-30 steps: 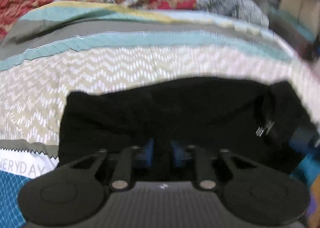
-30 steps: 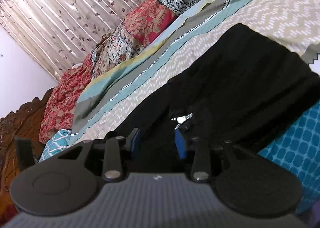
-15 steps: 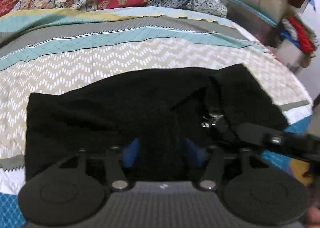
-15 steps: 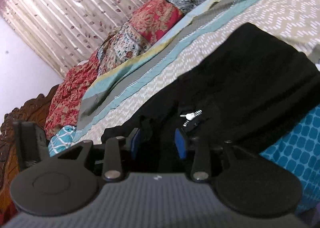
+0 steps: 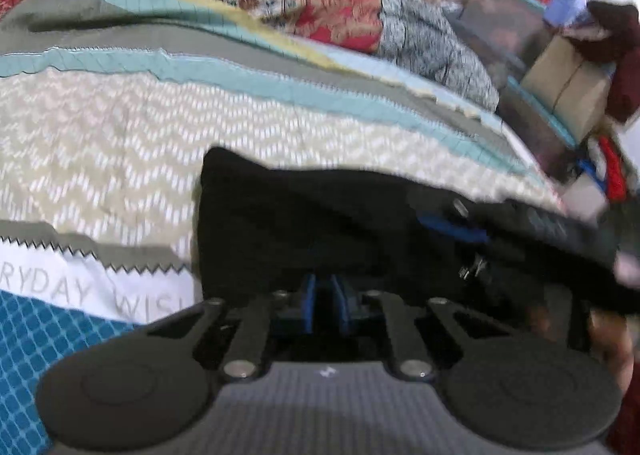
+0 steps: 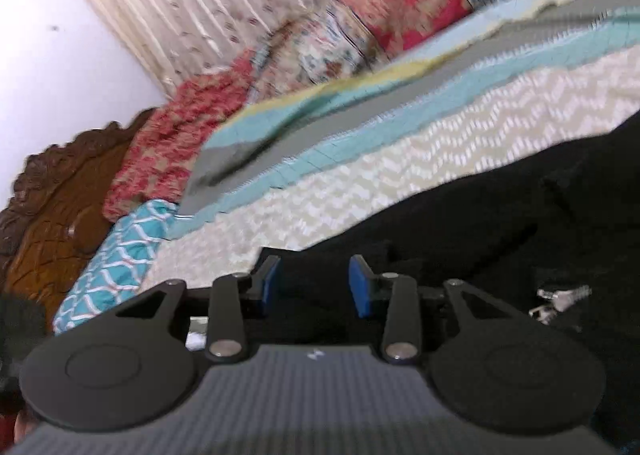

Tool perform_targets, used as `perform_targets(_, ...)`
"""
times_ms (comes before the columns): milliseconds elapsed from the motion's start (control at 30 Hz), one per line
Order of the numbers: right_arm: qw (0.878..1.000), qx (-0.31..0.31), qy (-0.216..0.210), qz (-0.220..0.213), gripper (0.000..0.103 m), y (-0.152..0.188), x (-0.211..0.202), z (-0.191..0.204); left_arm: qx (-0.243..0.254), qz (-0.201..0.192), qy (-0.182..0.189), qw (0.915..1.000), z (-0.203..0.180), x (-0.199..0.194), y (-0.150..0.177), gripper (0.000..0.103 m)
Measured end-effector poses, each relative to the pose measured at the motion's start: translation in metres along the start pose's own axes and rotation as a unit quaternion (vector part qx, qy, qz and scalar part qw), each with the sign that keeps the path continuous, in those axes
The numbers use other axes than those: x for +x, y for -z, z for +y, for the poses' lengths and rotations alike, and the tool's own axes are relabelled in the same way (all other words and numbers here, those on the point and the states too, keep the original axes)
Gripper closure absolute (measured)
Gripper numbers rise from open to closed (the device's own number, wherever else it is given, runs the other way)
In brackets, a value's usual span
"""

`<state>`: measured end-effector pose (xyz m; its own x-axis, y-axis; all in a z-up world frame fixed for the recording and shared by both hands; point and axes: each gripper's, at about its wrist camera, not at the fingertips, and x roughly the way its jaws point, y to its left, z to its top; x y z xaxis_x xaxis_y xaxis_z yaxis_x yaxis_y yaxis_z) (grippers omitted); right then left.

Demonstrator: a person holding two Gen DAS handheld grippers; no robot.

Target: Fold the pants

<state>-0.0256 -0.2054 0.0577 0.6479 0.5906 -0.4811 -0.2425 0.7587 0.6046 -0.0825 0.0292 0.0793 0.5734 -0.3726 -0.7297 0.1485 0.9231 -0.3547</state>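
A: Black cloth pants [image 5: 320, 223], where are they?

B: They lie on the bed, on the striped quilt with zigzags [image 5: 120, 143]. They look bunched up, not flat.

A: What is the left gripper [image 5: 326, 303] doing?

B: Its jaws have just been closing. Now the blue pads are almost together, right at the near edge of the pants. A thin bit of black cloth seems to be pinched between them.

A: And the right gripper [image 6: 314, 283]?

B: Its jaws stand about half apart. Black cloth lies between the pads, but I do not see them press on it. The little silver zip pull [image 6: 564, 295] sits just to its right.

A: So what is the step?

B: I think it is getting a good hold on the pants so one part can be folded over the other. The fold does not look done yet.

A: How do you do that well?

B: The right gripper should squeeze the cloth before anything is pulled. Both grippers should hold the same edge, then lift together. Go slow and keep the cloth tight between them, so no lumps get folded in. Stay off the zip, because it could slip from the pads.
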Motion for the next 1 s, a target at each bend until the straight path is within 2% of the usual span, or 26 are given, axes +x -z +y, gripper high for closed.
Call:
perform_targets(67, 0.999, 0.026, 0.029, 0.024, 0.07, 0.0, 0.019, -0.015, 0.03, 0.019, -0.031, 0.9989, -0.004, 0.009, 0.011, 0.095)
perform_targets(100, 0.998, 0.038, 0.041, 0.038, 0.09, 0.002, 0.026, -0.025, 0.05, 0.035, -0.057, 0.9965, -0.005, 0.017, 0.016, 0.096)
perform_targets(133, 0.997, 0.045, 0.05, 0.039, 0.103, 0.004, 0.03, -0.035, 0.062, 0.046, -0.077, 0.994, -0.002, 0.022, 0.022, 0.095)
perform_targets(233, 0.992, 0.111, 0.025, 0.046, 0.103, 0.005, 0.03, -0.06, 0.068, 0.038, -0.085, 0.9934, 0.001, 0.028, 0.027, 0.096)
perform_targets(300, 0.993, 0.1, 0.027, 0.051, 0.102, 0.001, 0.025, -0.055, 0.059, 0.045, -0.086, 0.9935, 0.0, 0.027, 0.021, 0.096)
perform_targets(367, 0.995, 0.084, 0.02, 0.044, 0.089, -0.004, 0.009, -0.045, 0.057, 0.043, -0.08, 0.9943, -0.003, 0.017, 0.015, 0.095)
perform_targets(400, 0.996, 0.08, 0.012, 0.031, 0.072, -0.006, -0.004, -0.044, 0.051, 0.034, -0.069, 0.9957, -0.004, 0.008, 0.011, 0.094)
perform_targets(433, 0.997, 0.073, 0.006, 0.007, 0.061, -0.008, -0.02, -0.043, 0.044, 0.023, -0.058, 0.9971, -0.004, -0.001, 0.007, 0.094)
perform_targets(533, 0.996, 0.06, 0.03, -0.057, 0.06, -0.012, -0.077, -0.064, 0.027, -0.002, -0.033, 0.9991, -0.012, -0.019, -0.01, 0.094)
perform_targets(667, 0.982, 0.07, 0.108, -0.136, 0.057, -0.01, -0.148, -0.102, 0.054, 0.003, 0.006, 0.9985, -0.051, -0.01, -0.037, 0.093)
perform_targets(733, 0.97, 0.086, 0.148, -0.171, 0.044, -0.006, -0.177, -0.123, 0.072, 0.027, 0.025, 0.9967, -0.081, 0.008, -0.049, 0.089)
perform_targets(767, 0.965, 0.096, 0.163, -0.181, 0.041, -0.003, -0.187, -0.132, 0.079, 0.04, 0.036, 0.9954, -0.096, 0.018, -0.054, 0.088)
perform_targets(867, 0.957, 0.13, 0.187, -0.181, 0.04, 0.006, -0.194, -0.157, 0.103, 0.068, 0.066, 0.9901, -0.141, 0.046, -0.069, 0.082)
perform_targets(967, 0.96, 0.144, 0.185, -0.155, 0.04, 0.016, -0.181, -0.169, 0.119, 0.082, 0.084, 0.986, -0.181, 0.069, -0.079, 0.075)
perform_targets(1000, 0.963, 0.142, 0.184, -0.139, 0.046, 0.018, -0.174, -0.17, 0.124, 0.086, 0.087, 0.9848, -0.194, 0.077, -0.083, 0.074)
